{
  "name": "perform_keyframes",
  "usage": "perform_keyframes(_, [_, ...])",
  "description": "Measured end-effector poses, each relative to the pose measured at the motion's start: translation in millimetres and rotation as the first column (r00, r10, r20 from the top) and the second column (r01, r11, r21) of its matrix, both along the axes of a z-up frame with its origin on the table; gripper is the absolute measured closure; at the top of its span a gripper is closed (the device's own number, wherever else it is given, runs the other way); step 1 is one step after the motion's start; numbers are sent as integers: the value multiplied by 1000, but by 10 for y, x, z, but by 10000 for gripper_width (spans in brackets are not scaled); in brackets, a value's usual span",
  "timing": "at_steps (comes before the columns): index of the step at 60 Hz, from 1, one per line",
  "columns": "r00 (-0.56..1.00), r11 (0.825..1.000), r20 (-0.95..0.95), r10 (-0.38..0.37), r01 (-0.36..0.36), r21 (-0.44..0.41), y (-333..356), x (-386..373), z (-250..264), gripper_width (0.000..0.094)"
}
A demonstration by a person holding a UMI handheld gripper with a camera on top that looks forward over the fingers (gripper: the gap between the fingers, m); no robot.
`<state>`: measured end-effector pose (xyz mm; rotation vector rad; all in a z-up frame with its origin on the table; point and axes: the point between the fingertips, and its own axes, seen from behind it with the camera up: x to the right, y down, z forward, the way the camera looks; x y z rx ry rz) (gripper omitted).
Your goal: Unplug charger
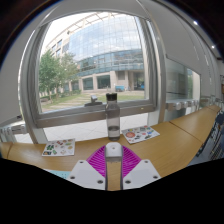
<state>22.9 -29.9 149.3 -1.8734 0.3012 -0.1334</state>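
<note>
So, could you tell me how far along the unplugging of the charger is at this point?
Done: the gripper is at a small white object, likely the charger, which sits between its fingertips on the wooden table. In hand: lining up on it, just short of the bottle. Left: the pull itself; no socket or cable is visible, so I cannot confirm it is out.

Smooth, lightly glossy light-brown wooden table (170,150), clear see-through plastic bottle with dark cap (113,115), two glossy printed paper leaflets (140,134), small white smooth plastic block (114,149), matt magenta ribbed gripper pads (99,160), large glass window (95,55).
</note>
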Motion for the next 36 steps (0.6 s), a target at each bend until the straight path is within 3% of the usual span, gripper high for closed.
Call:
perform_keyframes(8, [997, 994, -65, 37, -44, -104, 85, 53, -773, 777])
perform_keyframes(25, [978, 977, -191, 84, -118, -177, 81, 254, -1395, 744])
perform_keyframes(33, [965, 976, -240, 102, -144, -165, 89, 249, -1424, 671])
perform_keyframes(36, [966, 976, -243, 91, -135, -173, 81, 295, -1427, 561])
